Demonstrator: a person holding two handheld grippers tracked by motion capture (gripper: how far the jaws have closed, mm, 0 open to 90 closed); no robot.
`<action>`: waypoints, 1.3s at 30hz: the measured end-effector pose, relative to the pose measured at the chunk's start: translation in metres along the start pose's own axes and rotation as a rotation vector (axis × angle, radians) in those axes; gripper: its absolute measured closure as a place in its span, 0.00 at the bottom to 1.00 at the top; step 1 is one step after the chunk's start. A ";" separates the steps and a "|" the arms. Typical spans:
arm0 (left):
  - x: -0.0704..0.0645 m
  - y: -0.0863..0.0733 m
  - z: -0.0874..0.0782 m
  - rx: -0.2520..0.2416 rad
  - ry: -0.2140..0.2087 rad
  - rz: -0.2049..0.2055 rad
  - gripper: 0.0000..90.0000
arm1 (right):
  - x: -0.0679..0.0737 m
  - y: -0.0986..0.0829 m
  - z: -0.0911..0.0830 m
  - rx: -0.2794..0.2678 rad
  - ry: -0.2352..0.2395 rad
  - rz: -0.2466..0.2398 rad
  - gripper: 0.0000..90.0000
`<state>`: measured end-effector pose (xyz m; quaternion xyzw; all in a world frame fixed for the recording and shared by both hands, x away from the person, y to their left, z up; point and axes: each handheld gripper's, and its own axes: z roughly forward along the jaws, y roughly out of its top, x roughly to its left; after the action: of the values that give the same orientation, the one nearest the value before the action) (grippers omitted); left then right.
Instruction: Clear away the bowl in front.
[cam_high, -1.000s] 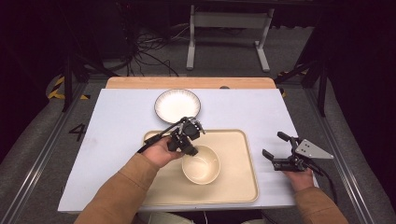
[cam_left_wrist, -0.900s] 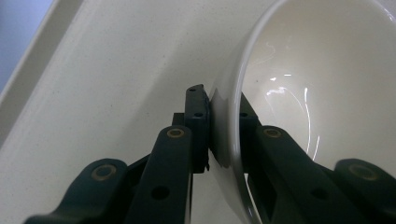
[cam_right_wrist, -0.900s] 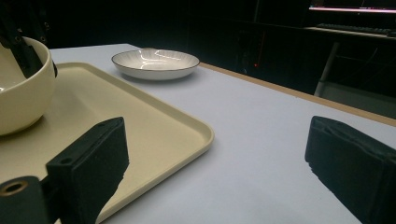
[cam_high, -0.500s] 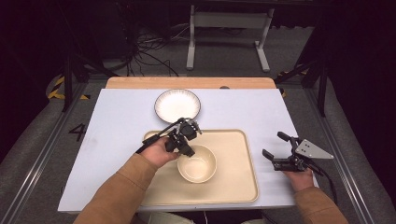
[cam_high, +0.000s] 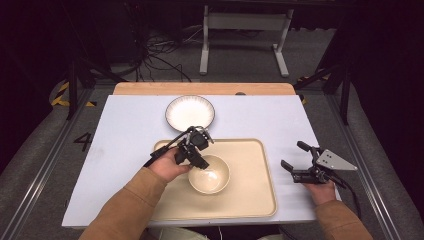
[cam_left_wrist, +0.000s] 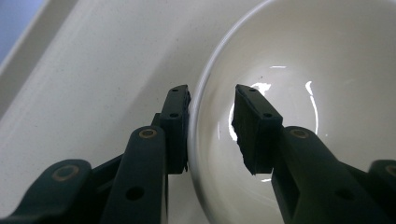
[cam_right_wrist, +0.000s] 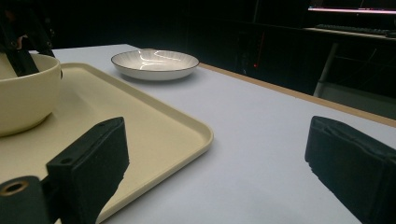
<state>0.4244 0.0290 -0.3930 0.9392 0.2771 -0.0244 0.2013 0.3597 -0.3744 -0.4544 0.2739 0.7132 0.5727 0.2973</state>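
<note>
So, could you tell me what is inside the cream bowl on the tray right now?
The bowl holds no food, just glossy bare surface. One pad of the left gripper reaches inside, the other stays outside, straddling the rim. The gripper hides part of the inner wall. It sits on the tray.

1. Round cream ceramic-looking bowl (cam_left_wrist: 299, 93): glossy glaze, smooth, bright light glints inside.
2. Rectangular beige plastic-looking tray (cam_left_wrist: 93, 93): matt, faintly speckled, smooth w/ rounded rim.
3. Round white dark-rimmed plate (cam_right_wrist: 154, 63): glossy, fine ribbed inner face, looks glazed.
4. Pale blue-grey table top (cam_right_wrist: 261, 140): matt, smooth sheet; far edge strip looks like wood.
5. Left gripper (cam_left_wrist: 210, 116) & right gripper (cam_right_wrist: 219, 158): black, matt; pads (cam_right_wrist: 348, 161) slightly rough, rubbery; brass-coloured rivets.
</note>
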 end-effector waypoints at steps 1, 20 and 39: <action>0.001 -0.002 -0.006 -0.038 -0.012 -0.002 0.70 | 0.000 0.000 0.000 0.002 0.001 0.002 0.07; 0.009 -0.062 -0.057 -0.453 -0.022 -0.047 0.54 | 0.000 0.000 0.000 0.005 -0.001 0.003 0.07; 0.015 -0.128 -0.062 -0.782 0.093 -0.037 0.28 | 0.000 0.000 0.000 0.005 -0.002 0.003 0.07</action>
<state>0.3652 0.1593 -0.3859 0.7866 0.2912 0.1221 0.5306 0.3600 -0.3741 -0.4544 0.2763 0.7140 0.5709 0.2964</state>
